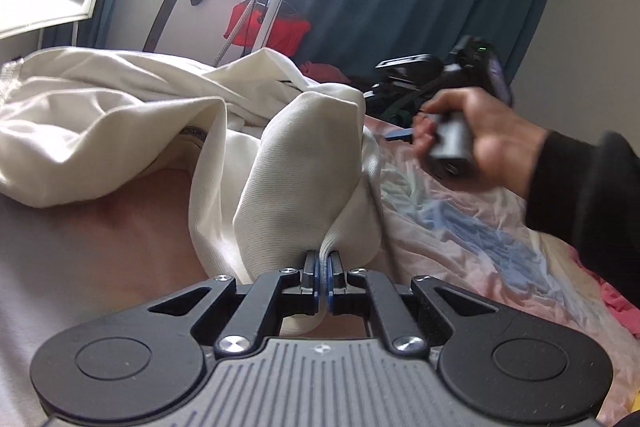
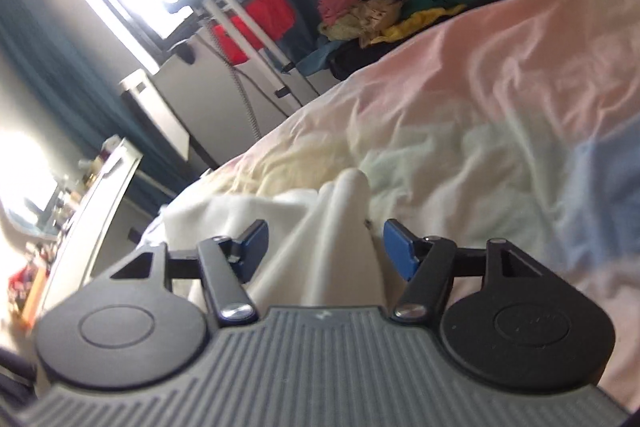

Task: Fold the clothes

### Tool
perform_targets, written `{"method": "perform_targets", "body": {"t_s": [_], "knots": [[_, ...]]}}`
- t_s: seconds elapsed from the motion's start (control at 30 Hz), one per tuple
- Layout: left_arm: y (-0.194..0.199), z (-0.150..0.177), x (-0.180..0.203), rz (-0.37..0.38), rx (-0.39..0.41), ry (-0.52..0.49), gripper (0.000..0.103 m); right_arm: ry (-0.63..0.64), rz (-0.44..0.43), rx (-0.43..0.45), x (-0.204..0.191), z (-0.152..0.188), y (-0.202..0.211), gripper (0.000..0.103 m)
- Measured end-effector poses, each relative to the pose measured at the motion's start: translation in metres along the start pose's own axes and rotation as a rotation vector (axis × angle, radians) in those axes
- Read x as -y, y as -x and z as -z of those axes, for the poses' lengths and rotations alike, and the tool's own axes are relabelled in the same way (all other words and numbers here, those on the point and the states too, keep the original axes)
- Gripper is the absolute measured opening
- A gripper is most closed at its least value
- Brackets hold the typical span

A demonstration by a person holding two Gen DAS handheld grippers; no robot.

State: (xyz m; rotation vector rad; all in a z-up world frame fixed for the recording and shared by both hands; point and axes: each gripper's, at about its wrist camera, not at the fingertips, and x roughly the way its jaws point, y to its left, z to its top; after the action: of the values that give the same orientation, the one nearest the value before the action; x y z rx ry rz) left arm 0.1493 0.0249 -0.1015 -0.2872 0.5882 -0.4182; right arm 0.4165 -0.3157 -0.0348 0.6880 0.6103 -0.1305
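Note:
A cream white garment [image 1: 120,115] lies rumpled across the bed. My left gripper [image 1: 323,263] is shut on a bunched fold of it, and the cloth rises in a hump just ahead of the fingers. In the left wrist view a hand [image 1: 480,143] in a black sleeve holds the right gripper's handle to the right, above the bedsheet. In the right wrist view my right gripper [image 2: 325,247] is open, its blue pads [image 2: 396,247] wide apart. A ridge of the white garment [image 2: 340,227] runs between them, untouched by either pad.
The bed has a pastel pink, blue and yellow sheet [image 2: 500,107]. A pile of mixed clothes [image 2: 400,3] lies past the bed's far side. A red item hangs on a white stand [image 1: 268,23] by the window. A white shelf [image 1: 44,7] with bottles stands at the left.

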Motion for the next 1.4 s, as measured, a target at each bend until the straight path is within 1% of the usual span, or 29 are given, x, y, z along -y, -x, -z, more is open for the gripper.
{"method": "perform_targets", "body": {"t_s": [0.03,0.07,0.1,0.13,0.2,0.23,0.27,0.3,0.33,0.4,0.57,0.67,0.73,0.8,0.83,0.87,0.9,0.93,0.97,1.07,1.1,1.17,1.23,1.27,1.3,1.37,1.4], "knots": [[-0.005,-0.001,-0.007,0.007,-0.012,0.026,0.004,-0.017,0.03,0.0,-0.003,-0.003,-0.015,0.067],[-0.009,-0.001,-0.014,0.014,-0.024,0.052,0.004,-0.017,0.058,-0.005,-0.004,-0.005,-0.029,0.063],[-0.014,-0.003,-0.022,0.018,-0.037,0.077,0.004,-0.018,0.083,-0.014,-0.003,-0.005,-0.042,0.055],[-0.019,-0.005,-0.029,0.02,-0.05,0.1,0.004,-0.025,0.102,-0.026,0.0,-0.005,-0.054,0.052],[-0.027,-0.004,-0.042,0.031,-0.073,0.145,0.004,-0.049,0.125,-0.051,0.008,-0.004,-0.076,0.045],[-0.031,-0.003,-0.046,0.04,-0.079,0.155,0.004,-0.063,0.131,-0.063,0.012,-0.003,-0.085,0.045],[-0.035,-0.003,-0.049,0.05,-0.086,0.158,0.004,-0.072,0.135,-0.073,0.016,-0.002,-0.091,0.039],[-0.039,-0.002,-0.051,0.06,-0.092,0.162,0.004,-0.075,0.132,-0.073,0.018,-0.001,-0.094,0.022],[-0.042,-0.001,-0.053,0.066,-0.096,0.161,0.004,-0.072,0.126,-0.064,0.019,0.0,-0.094,0.015],[-0.043,0.0,-0.051,0.06,-0.095,0.138,0.005,-0.043,0.121,-0.036,0.017,-0.002,-0.088,0.008],[-0.039,-0.002,-0.042,0.087,-0.084,0.084,0.006,-0.036,0.114,0.052,0.019,-0.013,-0.048,0.006],[-0.035,-0.001,-0.038,0.108,-0.083,0.071,0.006,-0.055,0.122,0.134,0.033,-0.02,-0.01,0.006],[-0.03,0.0,-0.035,0.117,-0.075,0.062,0.008,-0.089,0.13,0.181,0.052,-0.023,0.017,0.006],[-0.023,0.0,-0.031,0.127,-0.072,0.056,0.017,-0.132,0.138,0.233,0.077,-0.022,0.047,0.006],[-0.02,0.001,-0.029,0.131,-0.071,0.053,0.018,-0.153,0.142,0.259,0.089,-0.022,0.062,0.006],[-0.017,0.001,-0.027,0.135,-0.068,0.046,0.022,-0.176,0.148,0.284,0.102,-0.021,0.077,0.006],[-0.014,0.002,-0.024,0.136,-0.062,0.032,0.031,-0.204,0.163,0.307,0.118,-0.016,0.092,0.006],[-0.011,0.003,-0.021,0.137,-0.057,0.017,0.037,-0.231,0.178,0.329,0.134,-0.012,0.106,0.006],[-0.008,0.004,-0.018,0.138,-0.051,0.002,0.045,-0.258,0.193,0.351,0.15,-0.007,0.121,0.006],[0.001,0.005,-0.012,0.145,-0.035,-0.031,0.051,-0.341,0.237,0.418,0.198,0.007,0.164,0.006],[0.002,0.004,-0.012,0.146,-0.031,-0.027,0.054,-0.372,0.25,0.438,0.215,0.012,0.178,0.006],[0.0,-0.001,-0.01,0.136,-0.024,-0.013,0.058,-0.448,0.269,0.47,0.248,0.023,0.205,0.006],[0.003,-0.002,-0.012,0.117,-0.02,0.001,0.059,-0.458,0.301,0.523,0.272,0.033,0.229,0.006],[0.005,-0.002,-0.013,0.108,-0.017,0.008,0.061,-0.454,0.33,0.549,0.284,0.038,0.238,0.006],[0.006,-0.003,-0.016,0.098,-0.017,0.029,0.063,-0.484,0.352,0.562,0.297,0.044,0.245,0.006],[0.009,-0.01,-0.031,0.074,-0.022,0.137,0.065,-0.64,0.343,0.576,0.326,0.057,0.257,0.006],[0.01,-0.013,-0.039,0.062,-0.024,0.191,0.07,-0.706,0.334,0.57,0.337,0.064,0.259,0.006]]}}
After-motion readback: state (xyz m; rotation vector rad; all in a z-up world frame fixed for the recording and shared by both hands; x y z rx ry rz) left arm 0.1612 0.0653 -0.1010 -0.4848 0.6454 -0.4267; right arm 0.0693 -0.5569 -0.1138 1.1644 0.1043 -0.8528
